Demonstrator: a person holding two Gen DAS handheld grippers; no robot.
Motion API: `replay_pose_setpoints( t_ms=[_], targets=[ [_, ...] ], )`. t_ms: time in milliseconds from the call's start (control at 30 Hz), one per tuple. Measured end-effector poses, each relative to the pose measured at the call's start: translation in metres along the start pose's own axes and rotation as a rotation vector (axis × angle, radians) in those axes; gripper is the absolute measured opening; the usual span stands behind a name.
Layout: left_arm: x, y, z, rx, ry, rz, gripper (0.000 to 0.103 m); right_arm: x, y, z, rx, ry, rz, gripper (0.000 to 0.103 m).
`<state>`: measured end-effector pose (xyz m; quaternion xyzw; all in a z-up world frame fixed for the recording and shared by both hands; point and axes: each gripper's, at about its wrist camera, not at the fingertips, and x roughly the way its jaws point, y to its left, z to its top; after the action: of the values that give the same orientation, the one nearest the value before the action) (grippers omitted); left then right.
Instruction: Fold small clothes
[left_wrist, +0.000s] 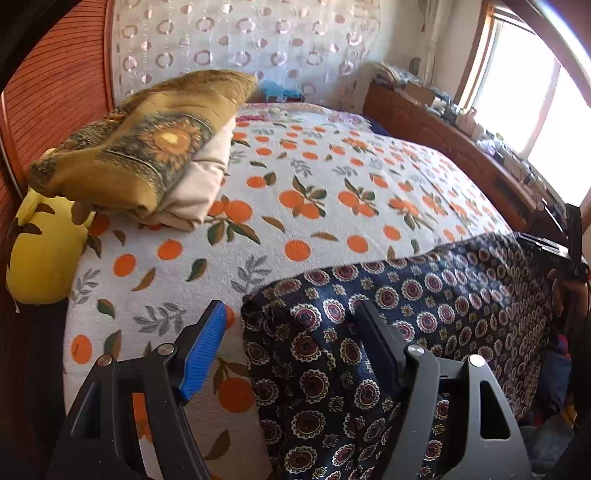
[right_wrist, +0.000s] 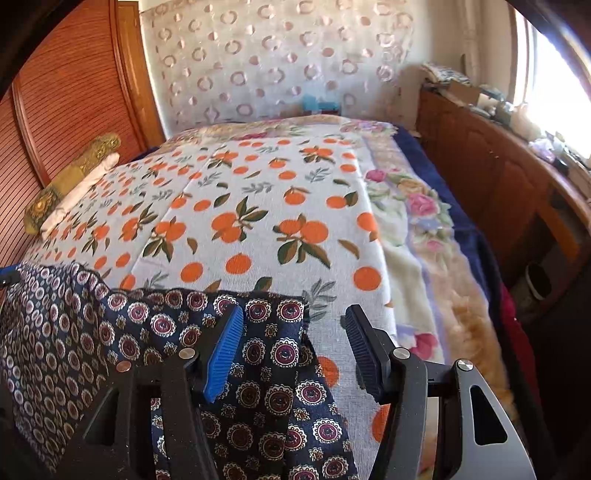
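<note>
Navy patterned garment (left_wrist: 406, 314) could slip off the bed edge, lower frame: left gripper (left_wrist: 291, 343) and right gripper (right_wrist: 291, 343) jaws both released.

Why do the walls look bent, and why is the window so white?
Left wrist view: fisheye lens bows the wooden wardrobe, and daylight blows out the window. Right wrist view: same curving, window glaring white; the navy patterned garment stays sharp.
</note>
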<state>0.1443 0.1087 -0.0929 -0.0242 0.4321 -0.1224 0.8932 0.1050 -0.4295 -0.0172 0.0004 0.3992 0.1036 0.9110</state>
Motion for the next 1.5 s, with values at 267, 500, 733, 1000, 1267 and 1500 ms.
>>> replay_pose_setpoints(
  t_ms=[267,500,733,1000,1267,1500],
  targets=[
    [0.011,-0.008,-0.003,0.041,0.028,-0.007,0.059,0.016,-0.003,0.001,-0.006,0.022,0.063,0.060],
    [0.014,-0.005,0.002,0.037,0.035,-0.006,0.059,0.012,0.001,-0.007,-0.035,0.016,0.098,0.043],
    [0.013,-0.012,0.000,0.082,0.022,0.003,0.028,0.008,0.011,-0.012,-0.052,0.016,0.132,0.010],
    [-0.005,-0.022,-0.004,0.090,-0.032,-0.022,0.006,-0.010,0.028,-0.020,-0.067,-0.028,0.134,0.006],
    [-0.090,-0.038,-0.004,0.090,-0.250,-0.060,0.005,-0.088,0.044,-0.021,-0.081,-0.212,0.129,0.004],
    [-0.168,-0.057,0.020,0.146,-0.440,-0.057,0.005,-0.180,0.065,0.003,-0.153,-0.398,0.107,0.004]
  ],
)
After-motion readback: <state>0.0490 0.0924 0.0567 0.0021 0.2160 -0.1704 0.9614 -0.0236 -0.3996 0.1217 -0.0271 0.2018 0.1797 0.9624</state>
